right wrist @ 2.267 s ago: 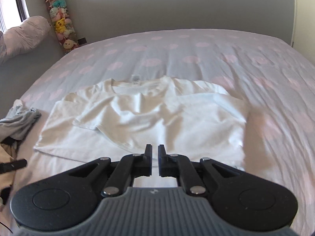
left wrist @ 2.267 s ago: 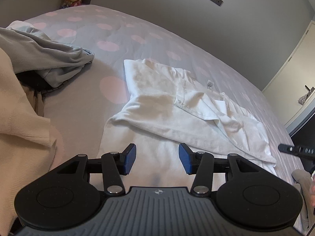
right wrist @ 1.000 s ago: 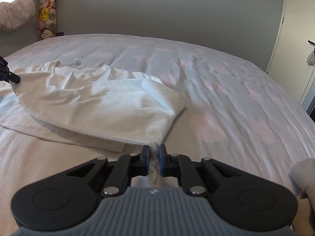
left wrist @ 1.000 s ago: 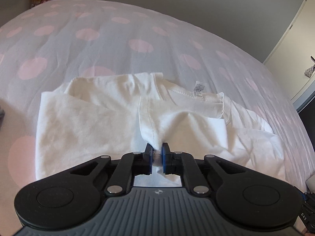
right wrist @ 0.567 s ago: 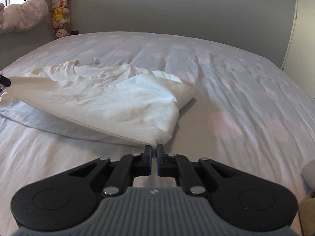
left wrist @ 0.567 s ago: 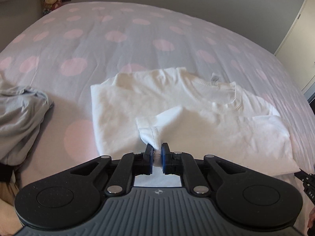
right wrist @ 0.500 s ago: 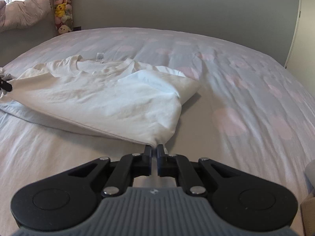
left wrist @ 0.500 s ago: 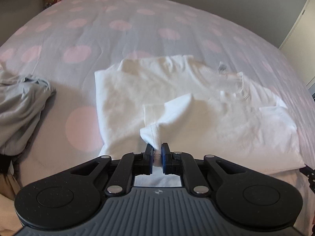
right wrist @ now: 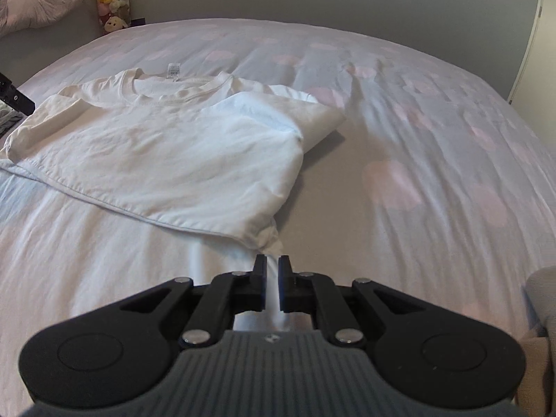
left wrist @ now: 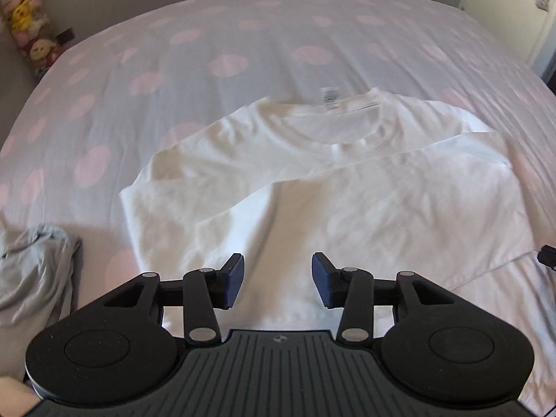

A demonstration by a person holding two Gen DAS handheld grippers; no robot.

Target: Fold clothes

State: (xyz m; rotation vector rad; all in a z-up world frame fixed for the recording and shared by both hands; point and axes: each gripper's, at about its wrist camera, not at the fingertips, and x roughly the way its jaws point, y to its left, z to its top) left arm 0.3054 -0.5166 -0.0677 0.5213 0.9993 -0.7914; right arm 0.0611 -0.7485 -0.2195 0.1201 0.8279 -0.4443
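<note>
1. Two pairs of tongs work one white T-shirt [left wrist: 312, 180], which lies spread on the dotted bed [left wrist: 208, 41], collar and tag toward the far side, its lower part folded up over the chest.
2. At the far left, a grey garment [left wrist: 31, 271] sits crumpled on the bed just beside the shirt; better keep it out of the fold.
3. The left tongs [left wrist: 277, 283] hang over the near hem, blue pads spread wide and gripping nothing. I would say that side of the fold is laid.
4. The right tongs [right wrist: 272, 283] look nearly clenched, with white cloth running between them at the shirt's folded corner [right wrist: 267, 232]; whether they truly pinch it, I cannot tell.
5. To finish well, I think the right side should set its corner down level with the left edge, release it, then smooth the ridge along the fold.
</note>
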